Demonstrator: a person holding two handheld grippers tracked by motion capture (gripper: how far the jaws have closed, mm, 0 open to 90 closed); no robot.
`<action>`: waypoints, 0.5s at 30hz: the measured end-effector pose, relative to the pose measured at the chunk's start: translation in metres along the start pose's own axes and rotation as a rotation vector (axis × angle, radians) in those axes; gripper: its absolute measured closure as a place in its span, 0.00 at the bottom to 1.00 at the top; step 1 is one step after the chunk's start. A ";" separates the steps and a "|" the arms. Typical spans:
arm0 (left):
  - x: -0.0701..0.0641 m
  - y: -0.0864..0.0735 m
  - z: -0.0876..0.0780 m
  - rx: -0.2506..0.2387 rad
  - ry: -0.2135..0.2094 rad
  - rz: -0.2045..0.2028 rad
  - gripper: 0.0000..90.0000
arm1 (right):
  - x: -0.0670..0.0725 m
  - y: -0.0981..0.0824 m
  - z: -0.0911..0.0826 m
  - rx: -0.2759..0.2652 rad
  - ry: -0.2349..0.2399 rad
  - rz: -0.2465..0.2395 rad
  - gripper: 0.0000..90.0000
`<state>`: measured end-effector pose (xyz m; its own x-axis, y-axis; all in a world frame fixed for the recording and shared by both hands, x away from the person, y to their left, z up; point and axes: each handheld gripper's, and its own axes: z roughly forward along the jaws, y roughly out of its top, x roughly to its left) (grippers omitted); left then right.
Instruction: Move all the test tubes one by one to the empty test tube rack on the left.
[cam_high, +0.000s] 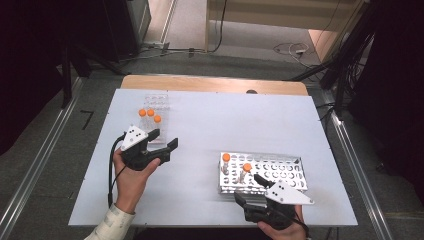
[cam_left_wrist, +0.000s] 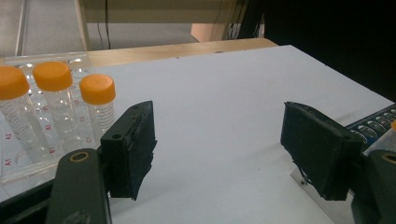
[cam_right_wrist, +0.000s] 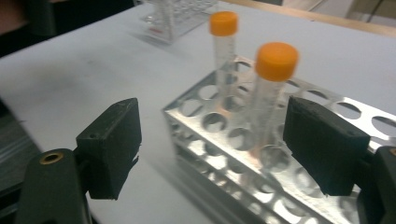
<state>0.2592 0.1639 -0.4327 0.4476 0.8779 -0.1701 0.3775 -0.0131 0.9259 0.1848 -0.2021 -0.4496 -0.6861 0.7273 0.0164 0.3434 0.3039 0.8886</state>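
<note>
Right claw (cam_high: 250, 186) gapes empty at the metal rack (cam_high: 285, 172), two tubes (cam_high: 246, 170) seated at its left end | left claw (cam_high: 166, 140) released, empty, just short of the clear rack (cam_high: 156, 102) | next tube (cam_left_wrist: 97, 105): best straddled below its cap and lifted straight | white worktop (cam_high: 210, 125).

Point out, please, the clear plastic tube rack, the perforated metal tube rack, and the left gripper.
clear plastic tube rack (cam_high: 161, 98), high view, on its bare far part.
perforated metal tube rack (cam_high: 285, 167), high view, on its holed top plate.
left gripper (cam_high: 167, 139), high view, between its open jaws.
</note>
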 end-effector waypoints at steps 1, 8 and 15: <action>-0.001 -0.001 0.001 0.001 -0.004 0.000 0.30 | -0.003 -0.001 0.003 -0.001 -0.016 0.001 0.22; -0.002 -0.004 0.003 0.013 -0.010 0.004 0.30 | -0.015 -0.004 0.018 -0.010 -0.046 0.034 0.34; -0.001 -0.004 0.002 0.011 -0.009 0.001 0.30 | -0.020 -0.002 0.027 -0.021 -0.060 0.041 0.52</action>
<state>0.2592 0.1618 -0.4368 0.4548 0.8737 -0.1725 0.3865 -0.0192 0.9221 0.2153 -0.2008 -0.4646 -0.6319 0.7746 0.0264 0.3568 0.2605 0.8971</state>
